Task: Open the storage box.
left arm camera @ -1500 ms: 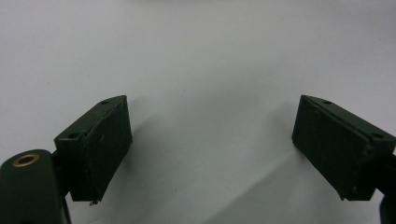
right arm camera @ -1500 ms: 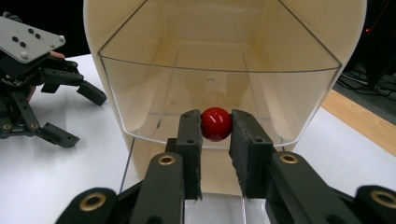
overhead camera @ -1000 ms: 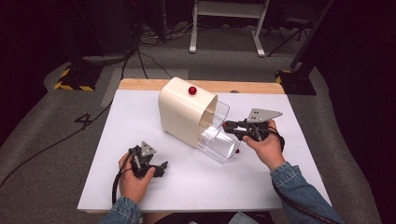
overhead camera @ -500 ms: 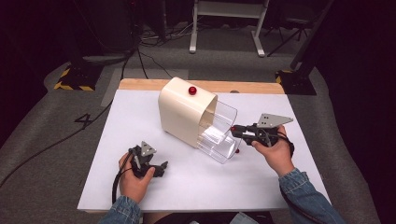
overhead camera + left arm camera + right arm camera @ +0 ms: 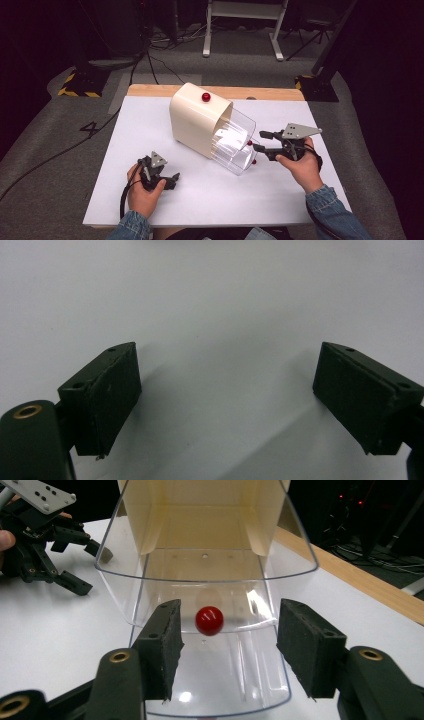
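A cream housing (image 5: 197, 120) with a clear plastic drawer (image 5: 235, 145) is positioned on the white surface (image 5: 150, 125), toward its far centre, with the drawer drawn out at an angle toward the right gripper (image 5: 261, 141). A red knob (image 5: 205, 96) is seen on top of the housing. The right gripper is held level just beside the drawer's open front, its jaws spread apart and gripping nothing. In the right gripper view, the right gripper (image 5: 227, 645) is aligned with the drawer (image 5: 210, 605), and a small red knob (image 5: 209, 620) on the drawer front is located between the two jaws, slightly left of centre, with a gap visible on each side. Contact between the jaws and the drawer cannot be determined. The left gripper (image 5: 167, 181) is held low over the near left part of the surface, well apart from the housing. In the left gripper view, the left gripper (image 5: 227, 390) is shown with its jaws wide apart over the bare surface (image 5: 215, 300), nothing between them.
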A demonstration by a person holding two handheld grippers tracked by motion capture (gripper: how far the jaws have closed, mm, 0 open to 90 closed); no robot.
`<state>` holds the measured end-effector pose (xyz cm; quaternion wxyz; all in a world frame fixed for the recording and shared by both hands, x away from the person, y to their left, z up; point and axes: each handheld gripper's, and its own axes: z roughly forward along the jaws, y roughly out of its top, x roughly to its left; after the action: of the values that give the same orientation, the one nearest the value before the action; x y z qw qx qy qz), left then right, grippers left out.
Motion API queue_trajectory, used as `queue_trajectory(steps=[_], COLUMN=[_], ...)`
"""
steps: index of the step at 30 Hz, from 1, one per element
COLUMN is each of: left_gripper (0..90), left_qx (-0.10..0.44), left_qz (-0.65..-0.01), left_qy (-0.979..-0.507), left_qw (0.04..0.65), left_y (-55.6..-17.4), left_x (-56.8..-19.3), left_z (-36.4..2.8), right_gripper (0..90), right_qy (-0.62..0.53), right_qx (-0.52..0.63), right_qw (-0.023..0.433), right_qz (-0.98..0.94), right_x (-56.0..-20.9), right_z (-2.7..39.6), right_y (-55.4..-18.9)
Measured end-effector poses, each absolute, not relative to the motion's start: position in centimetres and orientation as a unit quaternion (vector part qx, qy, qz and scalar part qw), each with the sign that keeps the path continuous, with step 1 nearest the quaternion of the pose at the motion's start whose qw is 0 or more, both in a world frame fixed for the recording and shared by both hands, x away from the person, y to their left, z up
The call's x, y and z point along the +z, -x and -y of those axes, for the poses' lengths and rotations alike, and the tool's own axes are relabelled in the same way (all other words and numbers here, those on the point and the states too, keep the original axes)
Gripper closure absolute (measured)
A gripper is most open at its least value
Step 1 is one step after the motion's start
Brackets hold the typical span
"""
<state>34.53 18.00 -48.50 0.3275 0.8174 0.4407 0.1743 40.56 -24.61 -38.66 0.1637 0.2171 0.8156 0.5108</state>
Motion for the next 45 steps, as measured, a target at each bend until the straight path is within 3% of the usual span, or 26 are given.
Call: queue_trajectory(steps=[13,20,25,30,36,45], left_gripper=[12.1,11.9,12.0,11.9,11.9,11.9], left_qx=[0.172,0.170,0.170,0.169,0.168,0.167], left_qz=[-0.441,-0.444,-0.443,-0.444,-0.445,-0.444], left_qy=[-0.817,-0.815,-0.816,-0.816,-0.816,-0.816], left_qw=[0.330,0.331,0.331,0.331,0.330,0.330], left_y=[-34.6,-34.6,-34.6,-34.6,-34.6,-34.6], left_x=[-48.5,-48.6,-48.5,-48.5,-48.5,-48.5], left_z=[-18.0,-18.0,-18.0,-18.1,-18.0,-18.1], right_gripper=[37.9,27.8,25.9,24.3,23.3,21.0], right_qy=[-0.270,-0.301,-0.309,-0.319,-0.327,-0.347], right_qx=[0.493,0.483,0.462,0.431,0.386,0.366], right_qw=[0.165,0.158,0.156,0.121,0.148,0.142], right_qz=[-0.811,-0.807,-0.816,-0.835,-0.850,-0.852], right_x=[-37.8,-38.2,-39.1,-41.0,-42.5,-45.6], right_z=[29.0,31.5,32.8,34.0,35.3,37.1], right_y=[-38.5,-36.9,-36.3,-35.6,-35.0,-34.8])
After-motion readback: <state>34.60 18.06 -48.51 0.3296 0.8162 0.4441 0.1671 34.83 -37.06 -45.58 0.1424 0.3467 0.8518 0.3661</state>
